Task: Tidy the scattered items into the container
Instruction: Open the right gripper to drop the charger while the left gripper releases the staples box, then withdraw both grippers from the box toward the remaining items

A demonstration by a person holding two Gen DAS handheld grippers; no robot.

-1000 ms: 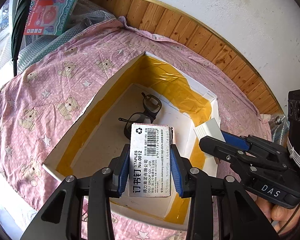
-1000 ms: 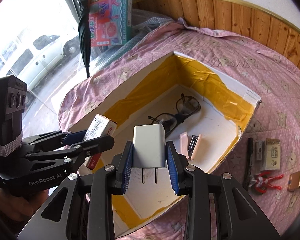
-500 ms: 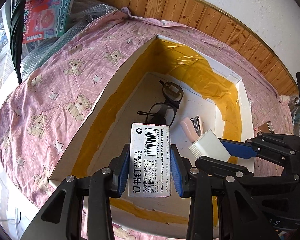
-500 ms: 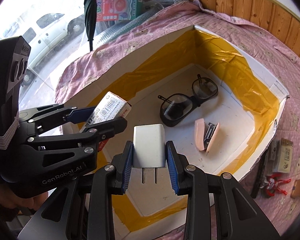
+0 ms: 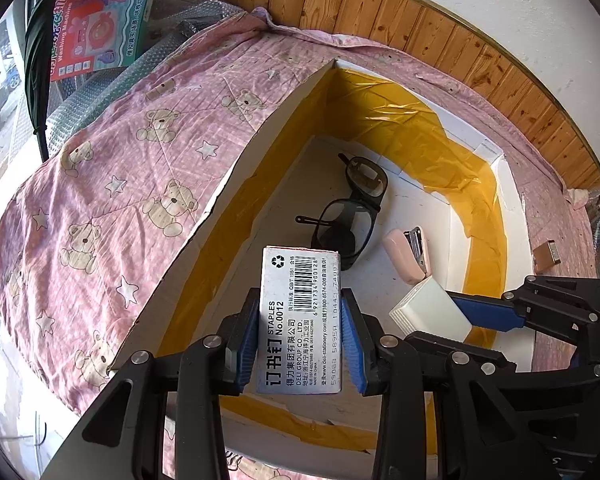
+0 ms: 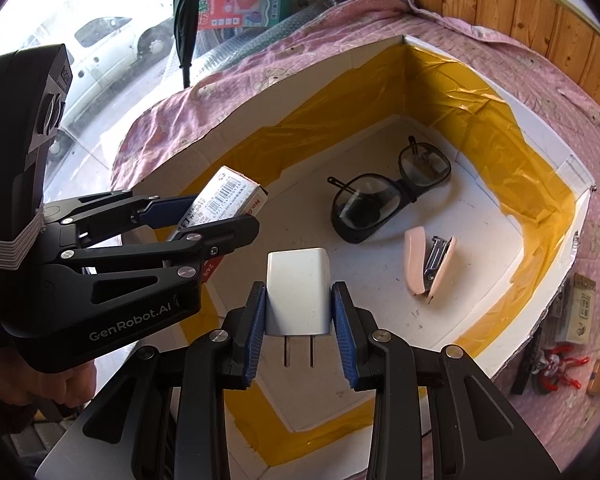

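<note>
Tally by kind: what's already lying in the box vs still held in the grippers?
Glasses, lying in box: 1
Pink stapler, lying in box: 1
Staples box, held by left gripper: 1
White charger, held by right gripper: 1
Total: 4

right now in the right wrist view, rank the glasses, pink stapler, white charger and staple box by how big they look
1. glasses, widest spread.
2. white charger, though it sits nearest the camera in the right hand-held gripper, so it is inflated.
3. staple box and pink stapler look alike; the box is partly hidden by the left hand-held gripper, so no ranking.
</note>
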